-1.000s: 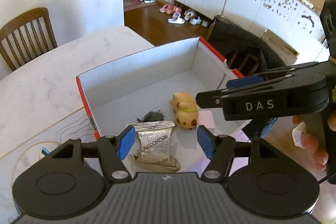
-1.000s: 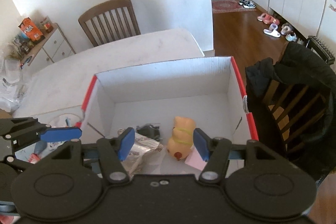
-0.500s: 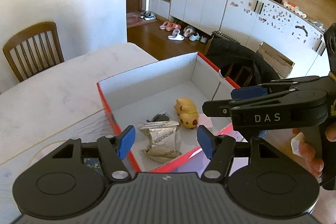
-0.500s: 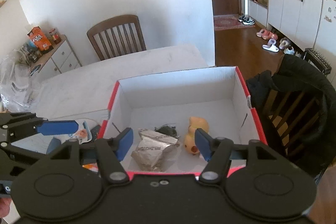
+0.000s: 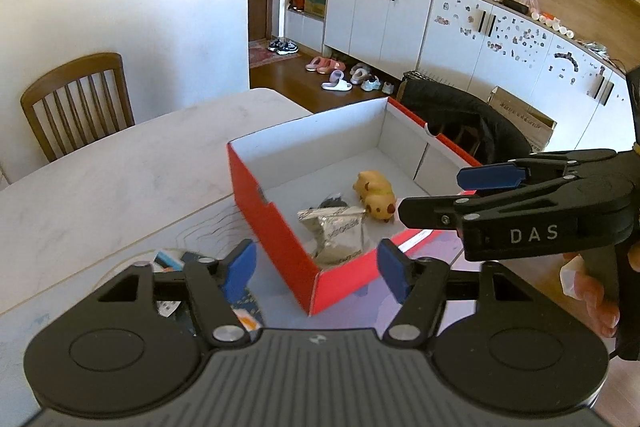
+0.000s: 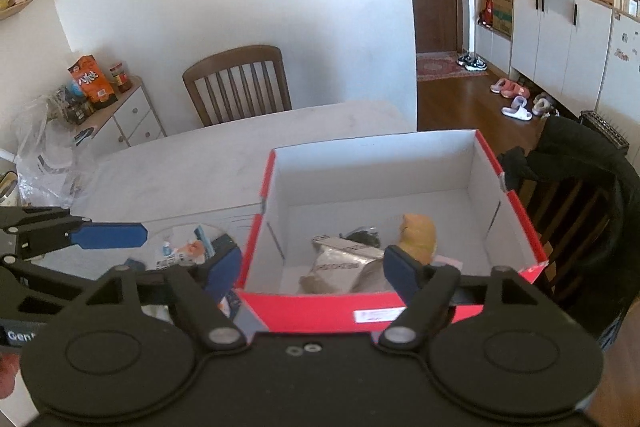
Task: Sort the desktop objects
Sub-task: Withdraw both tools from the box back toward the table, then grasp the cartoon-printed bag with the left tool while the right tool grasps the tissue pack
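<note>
White marble table in a dining room, wooden chair at 12 o'clock, white cabinets at 2 o'clock. Red shoebox open on the table, holding a yellow toy animal, a silver foil packet just beside it and a dark small thing, too small to tell. Left gripper: fingers spread and opening, nothing between them, hovering off the box's near corner. Right gripper: fingers spread and opening, empty, over the box's near wall.

Left view only: right gripper side-on at 3 o'clock with a hand on its handle. Right view only: pile of small items on the table at 9 o'clock of the box, low drawer unit with snack packs at 10 o'clock, plastic bag at the table's left edge.

Box sits near the table's right edge; a chair draped with a black jacket stands close at 3 o'clock. Bare table beyond the box toward 12 o'clock.
</note>
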Action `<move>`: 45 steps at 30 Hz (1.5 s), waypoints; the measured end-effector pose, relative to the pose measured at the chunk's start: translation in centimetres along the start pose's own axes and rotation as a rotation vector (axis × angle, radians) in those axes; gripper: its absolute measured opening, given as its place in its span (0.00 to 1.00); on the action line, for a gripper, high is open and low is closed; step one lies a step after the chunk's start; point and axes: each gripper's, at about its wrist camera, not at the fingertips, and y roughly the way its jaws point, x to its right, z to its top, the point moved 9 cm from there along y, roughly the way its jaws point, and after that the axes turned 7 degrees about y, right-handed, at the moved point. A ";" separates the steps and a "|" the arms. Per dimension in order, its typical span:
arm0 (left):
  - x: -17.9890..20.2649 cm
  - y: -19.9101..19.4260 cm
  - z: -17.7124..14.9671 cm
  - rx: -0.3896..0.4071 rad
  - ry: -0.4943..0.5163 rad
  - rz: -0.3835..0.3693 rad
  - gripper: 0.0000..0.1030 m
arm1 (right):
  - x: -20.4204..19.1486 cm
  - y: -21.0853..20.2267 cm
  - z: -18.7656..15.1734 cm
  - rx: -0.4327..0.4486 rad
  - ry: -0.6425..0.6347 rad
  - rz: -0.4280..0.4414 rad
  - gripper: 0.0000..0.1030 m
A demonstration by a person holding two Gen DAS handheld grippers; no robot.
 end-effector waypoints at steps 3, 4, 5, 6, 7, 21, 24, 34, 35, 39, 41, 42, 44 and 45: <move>-0.9 -0.9 -1.0 0.007 0.005 0.005 0.70 | -1.2 -0.2 -0.7 0.013 -0.001 0.005 0.80; -1.2 -1.2 -1.4 0.006 0.005 0.003 0.71 | -1.5 -0.3 -0.9 0.014 -0.001 0.006 0.81; -1.5 -1.5 -1.8 0.005 0.002 0.001 0.74 | -1.8 -0.3 -1.1 0.016 -0.001 0.009 0.81; -1.9 -1.8 -2.2 0.006 -0.004 -0.001 0.77 | -2.3 -0.3 -1.4 0.020 -0.004 0.011 0.82; -2.3 -2.0 -2.5 0.006 -0.010 -0.001 0.79 | -2.7 -0.4 -1.6 0.023 -0.006 0.009 0.83; -7.4 -5.0 -8.3 0.010 0.002 0.048 0.98 | -7.4 0.4 -4.9 0.034 -0.026 -0.003 0.91; -8.3 -5.2 -9.9 0.004 0.009 0.056 0.99 | -8.3 1.1 -5.9 0.024 -0.029 -0.005 0.92; -9.9 -4.2 -15.3 -0.046 0.006 0.056 1.00 | -10.9 4.4 -8.7 -0.011 -0.072 -0.010 0.96; -9.9 -4.1 -15.7 -0.051 0.006 0.061 1.00 | -11.0 4.8 -9.0 -0.018 -0.072 -0.014 0.96; -9.7 -3.7 -16.8 -0.048 0.031 0.070 1.00 | -11.4 6.1 -10.1 -0.041 -0.078 -0.023 0.96; -9.3 -3.4 -17.2 -0.054 0.047 0.070 1.00 | -11.5 6.7 -10.5 -0.049 -0.081 -0.026 0.96; -9.2 -3.2 -17.5 -0.058 0.052 0.071 1.00 | -11.5 6.9 -10.6 -0.053 -0.081 -0.026 0.96; -9.1 -3.0 -18.0 -0.061 0.062 0.077 1.00 | -11.4 7.2 -10.8 -0.058 -0.081 -0.028 0.96; -8.9 -2.9 -18.3 -0.060 0.073 0.079 1.00 | -11.4 7.4 -10.9 -0.061 -0.080 -0.029 0.96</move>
